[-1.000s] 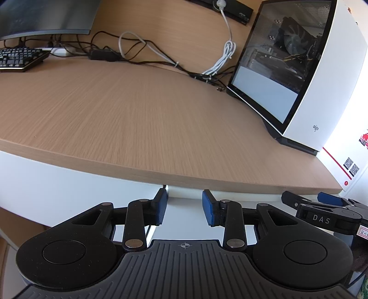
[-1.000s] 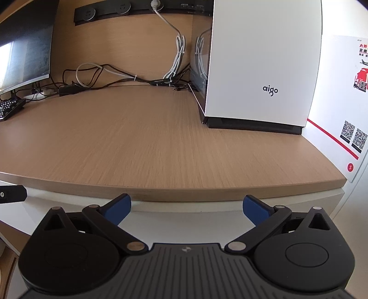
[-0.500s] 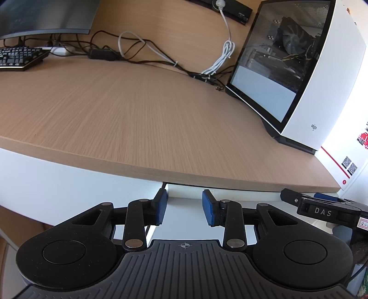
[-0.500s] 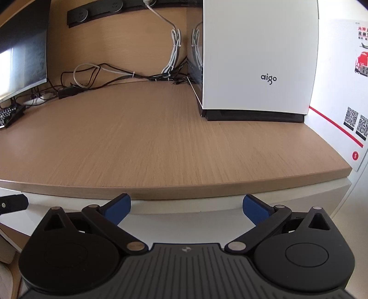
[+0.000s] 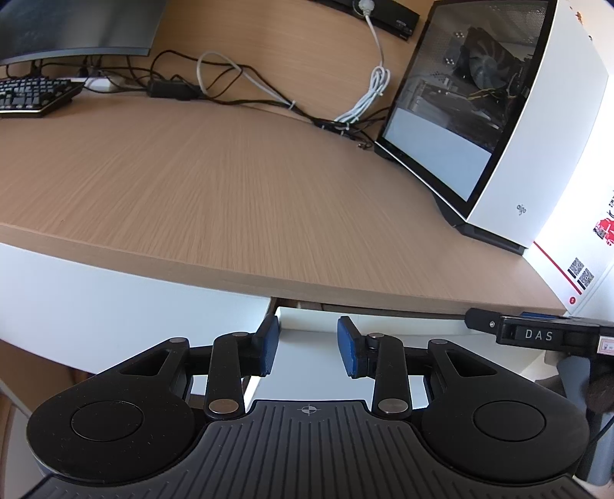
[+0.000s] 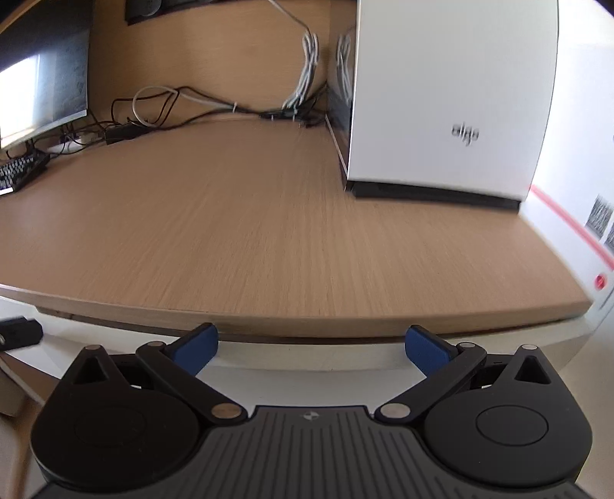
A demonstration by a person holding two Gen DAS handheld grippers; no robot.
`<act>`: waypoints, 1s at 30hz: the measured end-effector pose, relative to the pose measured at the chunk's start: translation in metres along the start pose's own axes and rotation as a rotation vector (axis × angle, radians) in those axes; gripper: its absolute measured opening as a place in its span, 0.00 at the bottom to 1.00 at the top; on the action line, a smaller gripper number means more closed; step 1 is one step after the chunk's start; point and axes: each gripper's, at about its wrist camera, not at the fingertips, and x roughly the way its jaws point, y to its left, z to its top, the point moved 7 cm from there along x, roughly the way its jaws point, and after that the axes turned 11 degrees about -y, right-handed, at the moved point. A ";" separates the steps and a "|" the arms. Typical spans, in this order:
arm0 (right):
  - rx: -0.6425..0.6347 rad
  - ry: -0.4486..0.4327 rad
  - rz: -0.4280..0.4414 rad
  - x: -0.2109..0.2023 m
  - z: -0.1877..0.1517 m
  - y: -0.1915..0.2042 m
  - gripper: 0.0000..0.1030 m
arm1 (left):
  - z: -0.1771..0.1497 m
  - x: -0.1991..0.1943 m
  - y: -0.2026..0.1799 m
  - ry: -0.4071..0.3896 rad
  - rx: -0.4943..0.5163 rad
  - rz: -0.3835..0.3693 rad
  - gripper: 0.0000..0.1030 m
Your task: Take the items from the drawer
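Observation:
Under the wooden desktop a white drawer front stands out a little, with a narrow dark gap above its top edge. None of the drawer's contents show. My left gripper hovers at the drawer's left end, its blue pads partly apart with nothing pinched between them. The left pad sits by the seam beside the neighbouring white panel. My right gripper is open wide in front of the same drawer front, further right. One of its black fingers shows in the left wrist view.
A white computer case stands at the desk's right rear, against a wall with a poster. Cables, a keyboard and a monitor line the back left. The right wrist view is motion-blurred.
The gap above the drawer front has widened slightly. The right wrist view has tipped downward, so the desk edge sits higher in it. The left gripper's jaws keep the same spacing.

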 end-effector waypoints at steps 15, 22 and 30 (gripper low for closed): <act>0.007 0.046 -0.004 -0.010 -0.006 -0.001 1.00 | -0.008 -0.016 0.000 0.006 -0.014 0.011 0.35; 0.021 0.031 0.011 -0.022 -0.011 -0.002 1.00 | -0.009 -0.025 0.004 0.021 -0.065 0.019 0.31; 0.052 0.029 -0.023 -0.015 0.013 -0.045 1.00 | 0.017 -0.025 -0.037 0.088 0.017 0.087 0.30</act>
